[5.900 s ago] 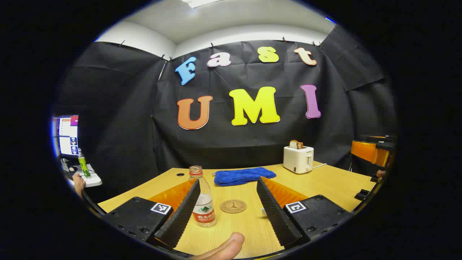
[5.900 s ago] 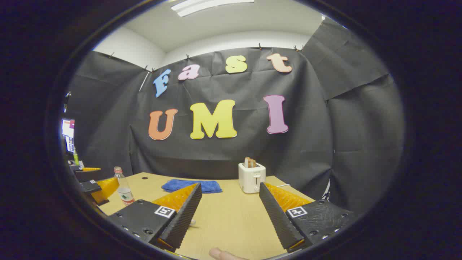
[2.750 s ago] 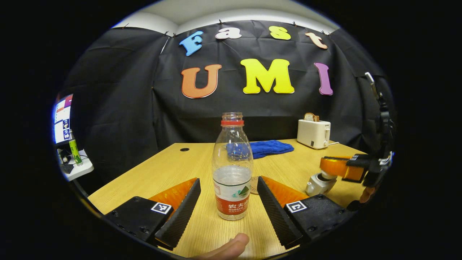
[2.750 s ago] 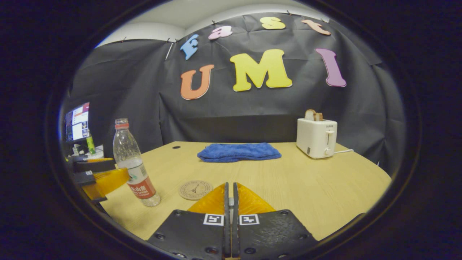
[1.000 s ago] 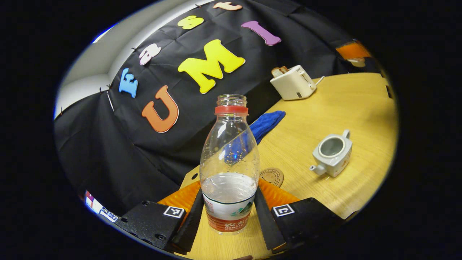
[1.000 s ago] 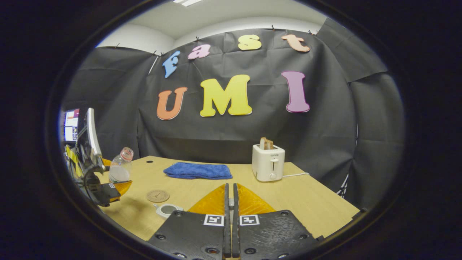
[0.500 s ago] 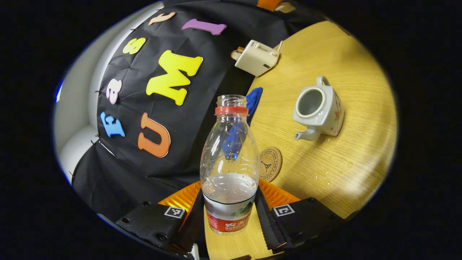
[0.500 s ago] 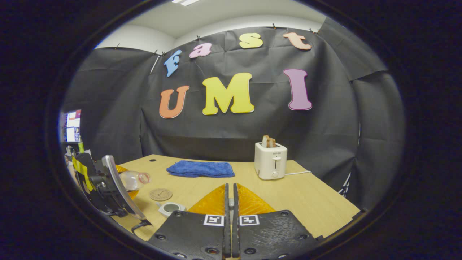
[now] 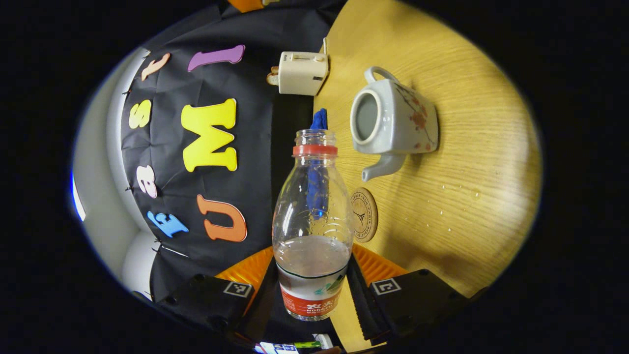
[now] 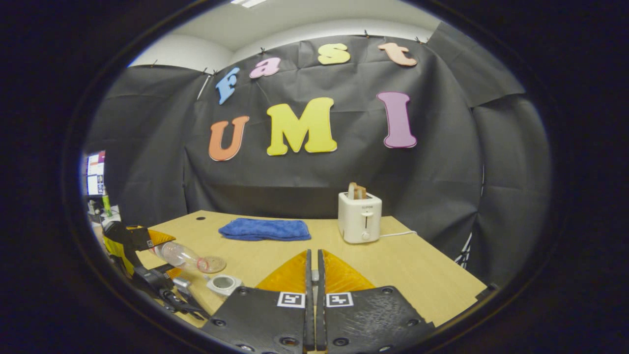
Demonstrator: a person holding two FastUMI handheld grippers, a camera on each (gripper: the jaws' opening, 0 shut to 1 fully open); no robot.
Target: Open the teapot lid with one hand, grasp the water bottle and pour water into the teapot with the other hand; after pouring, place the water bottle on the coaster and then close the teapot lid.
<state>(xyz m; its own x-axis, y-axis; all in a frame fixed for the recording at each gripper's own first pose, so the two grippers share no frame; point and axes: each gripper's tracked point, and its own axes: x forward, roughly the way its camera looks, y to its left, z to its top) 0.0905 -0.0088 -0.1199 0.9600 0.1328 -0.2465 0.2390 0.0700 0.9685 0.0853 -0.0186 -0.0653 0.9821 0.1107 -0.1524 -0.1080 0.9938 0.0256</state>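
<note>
Two fingers of left gripper (image 9: 311, 295) pinching water bottle (image 9: 312, 231) low at frame centre, rolled hard sideways; bottle mouth beside open teapot (image 9: 393, 125), upper right. Coaster (image 9: 364, 215) just right of bottle. Right gripper (image 10: 312, 275) at bottom centre, level, pressed together; on what, cannot tell.

Teapot lid hidden — right tool (image 10: 312, 275) pressed together, contents unseen.
</note>
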